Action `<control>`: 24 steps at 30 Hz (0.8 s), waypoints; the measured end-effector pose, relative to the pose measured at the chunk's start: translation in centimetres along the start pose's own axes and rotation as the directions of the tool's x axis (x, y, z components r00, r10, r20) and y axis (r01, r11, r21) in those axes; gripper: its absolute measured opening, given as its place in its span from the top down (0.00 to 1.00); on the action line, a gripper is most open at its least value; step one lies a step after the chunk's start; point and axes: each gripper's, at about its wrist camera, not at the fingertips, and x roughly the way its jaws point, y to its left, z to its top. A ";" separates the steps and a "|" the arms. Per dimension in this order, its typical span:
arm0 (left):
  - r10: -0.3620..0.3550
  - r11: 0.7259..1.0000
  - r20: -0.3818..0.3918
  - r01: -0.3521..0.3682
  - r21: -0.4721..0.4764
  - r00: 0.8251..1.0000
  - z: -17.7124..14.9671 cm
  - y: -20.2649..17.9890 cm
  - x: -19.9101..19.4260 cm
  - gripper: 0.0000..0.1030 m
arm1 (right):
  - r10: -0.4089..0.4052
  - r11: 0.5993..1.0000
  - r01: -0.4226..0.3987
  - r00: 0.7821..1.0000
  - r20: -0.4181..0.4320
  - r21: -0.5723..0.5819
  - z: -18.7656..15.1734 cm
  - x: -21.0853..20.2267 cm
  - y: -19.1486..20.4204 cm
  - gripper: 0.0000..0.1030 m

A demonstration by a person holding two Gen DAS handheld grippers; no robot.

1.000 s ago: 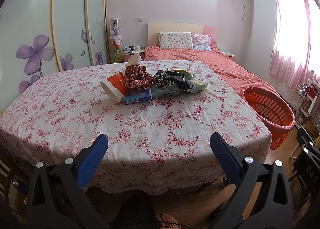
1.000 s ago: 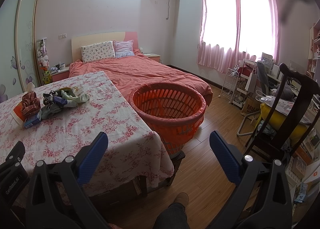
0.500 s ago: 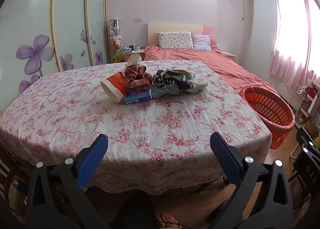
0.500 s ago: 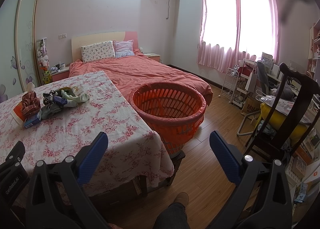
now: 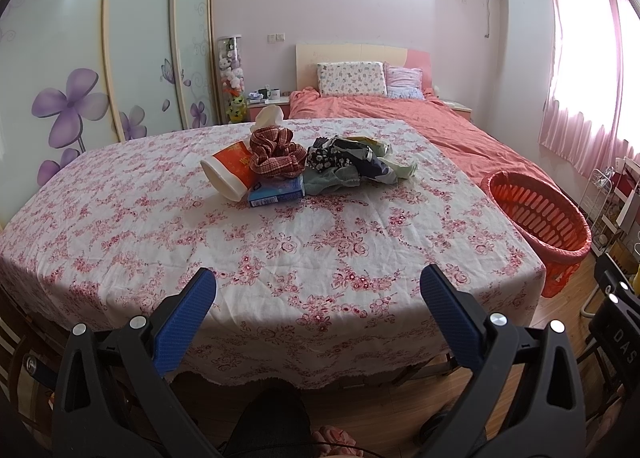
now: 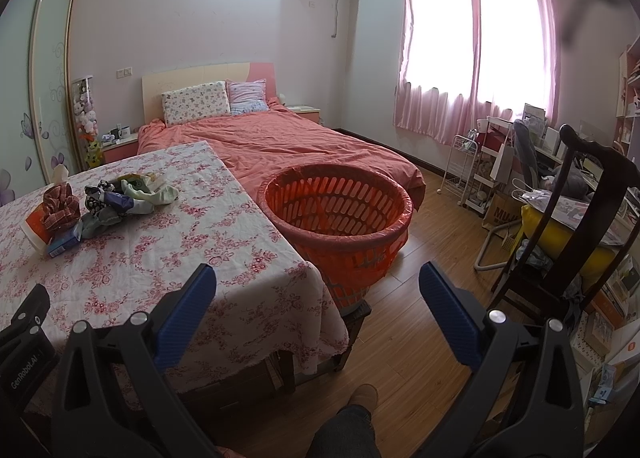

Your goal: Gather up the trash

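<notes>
A pile lies on the far middle of the floral tablecloth table (image 5: 280, 242): a tipped orange-and-white cup (image 5: 230, 173), a red checked cloth (image 5: 276, 153), a blue box (image 5: 276, 193) and crumpled dark and pale green pieces (image 5: 352, 163). The pile also shows in the right wrist view (image 6: 100, 205). An orange slatted basket (image 6: 340, 213) stands on the floor right of the table; it also shows in the left wrist view (image 5: 536, 213). My left gripper (image 5: 318, 294) is open and empty, near the table's front edge. My right gripper (image 6: 318, 292) is open and empty, over the table's right corner.
A bed with a coral cover (image 6: 288, 141) lies behind the table and basket. A dark wooden chair (image 6: 568, 225) with a yellow cushion stands at the right, beside a white wire rack (image 6: 468, 169). Sliding wardrobe doors (image 5: 100, 57) line the left wall.
</notes>
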 end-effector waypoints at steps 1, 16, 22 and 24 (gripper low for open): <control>-0.001 1.000 -0.002 0.001 -0.002 1.000 0.2 -0.1 0.0 0.02 | 0.007 1.000 -0.007 1.000 0.001 -0.003 0.0 0.1 0.1 0.04; -0.002 0.996 -0.097 -0.006 -0.088 0.995 1.2 4.8 5.1 0.02 | 0.217 0.974 -0.220 0.975 -0.055 -0.061 1.3 4.6 6.2 0.04; 0.045 0.991 -0.126 -0.059 -0.116 0.991 2.0 7.5 7.5 0.02 | 0.317 0.943 -0.323 0.945 -0.086 -0.076 3.0 6.9 10.1 0.04; 0.063 0.989 -0.130 -0.079 -0.123 0.990 2.3 8.3 8.0 0.02 | 0.351 0.930 -0.359 0.931 -0.097 -0.078 3.5 7.7 11.5 0.07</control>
